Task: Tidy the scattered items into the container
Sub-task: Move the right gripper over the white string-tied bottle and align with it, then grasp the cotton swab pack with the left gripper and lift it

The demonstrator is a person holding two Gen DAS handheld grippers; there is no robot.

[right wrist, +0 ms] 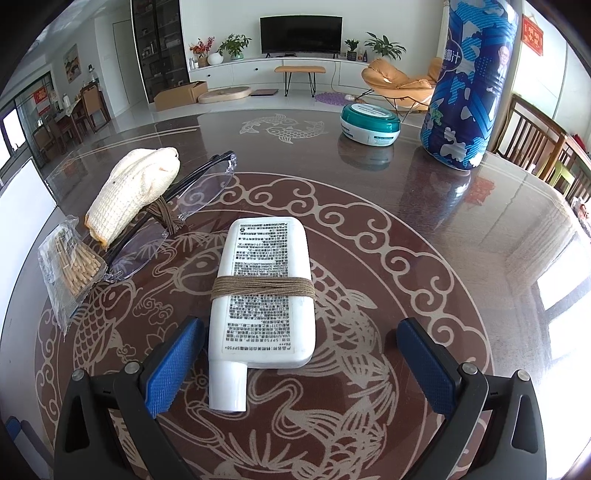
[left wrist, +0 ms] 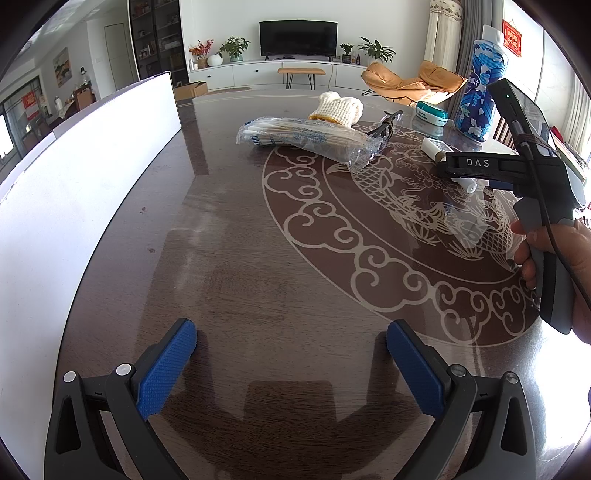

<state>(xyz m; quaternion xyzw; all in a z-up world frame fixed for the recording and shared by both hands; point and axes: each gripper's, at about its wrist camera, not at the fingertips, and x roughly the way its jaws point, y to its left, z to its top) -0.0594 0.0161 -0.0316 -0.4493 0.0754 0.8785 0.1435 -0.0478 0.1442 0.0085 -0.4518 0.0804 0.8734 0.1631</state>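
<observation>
The right gripper [right wrist: 299, 363], jaws wide, straddles the flat white twine-wrapped plastic bottle [right wrist: 263, 291] mid-table, probably ready to close on it.

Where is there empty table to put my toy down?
Bare dark wood lies in front of the open left tool, beside the white container wall. It is crowded further on, where the cotton swab packet, knitted cream glove and clear glasses cluster.

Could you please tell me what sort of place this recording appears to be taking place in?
Most likely a home's open living and dining room. A television stands on a long white cabinet with potted plants, an orange lounge chair sits nearby, and the work happens on a dark dining table with carp inlay.
</observation>
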